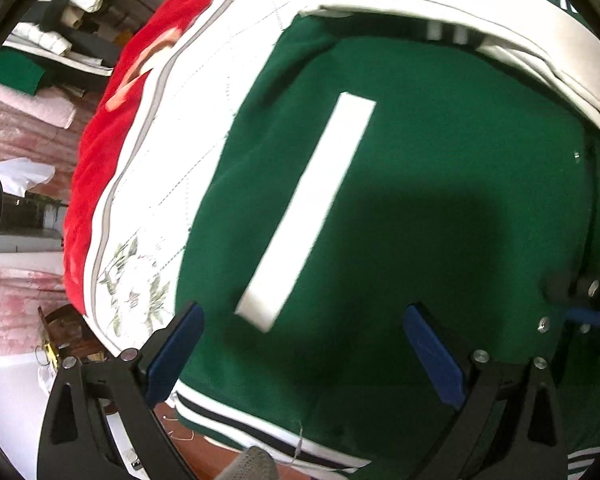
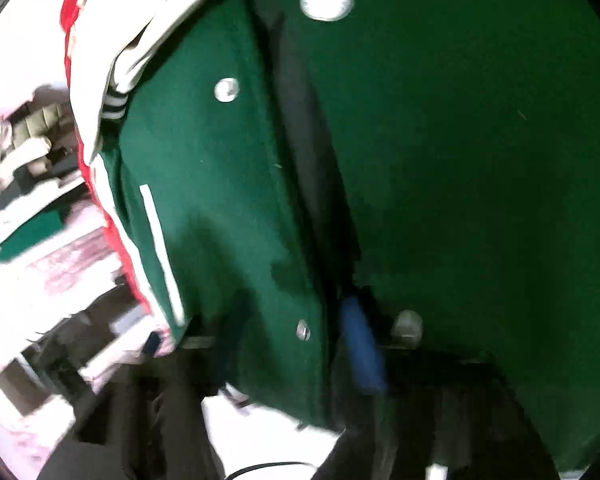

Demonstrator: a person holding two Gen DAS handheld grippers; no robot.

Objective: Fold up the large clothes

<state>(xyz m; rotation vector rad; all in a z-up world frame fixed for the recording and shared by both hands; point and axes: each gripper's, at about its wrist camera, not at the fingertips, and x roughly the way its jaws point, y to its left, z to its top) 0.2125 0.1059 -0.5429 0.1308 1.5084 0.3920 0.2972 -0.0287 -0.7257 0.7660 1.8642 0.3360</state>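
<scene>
On the bed: a green jacket (image 1: 420, 184) lies spread front-up over a white flowered sheet (image 1: 148, 184), with a red blanket (image 1: 104, 152) beyond it; a flat bed gives room to fold so large a garment.
Jacket details: a white pocket strip (image 1: 306, 210) crosses the near panel, a cream sleeve (image 1: 520, 40) lies folded across the top, and a striped hem (image 1: 236, 420) hangs at the bed's edge.
Left gripper (image 1: 304, 356): its blue pads stand wide apart above the green cloth and hold nothing; it points steeply down over the panel, probably free to smooth or take the hem.
Right gripper (image 2: 360, 344): pressed together at the front opening, beside the row of snap buttons (image 2: 226, 90); green cloth covers most of it, one blue pad (image 2: 362, 348) shows, and the placket edge appears pinched between the pads, though blur makes this uncertain.
Why held there: gripping the snap edge gives a firm, straight line for carrying one front panel over.
Step, as judged: early in the fold, body panels not yet doubled.
Risk: thick fabric may slip from a narrow pinch.
</scene>
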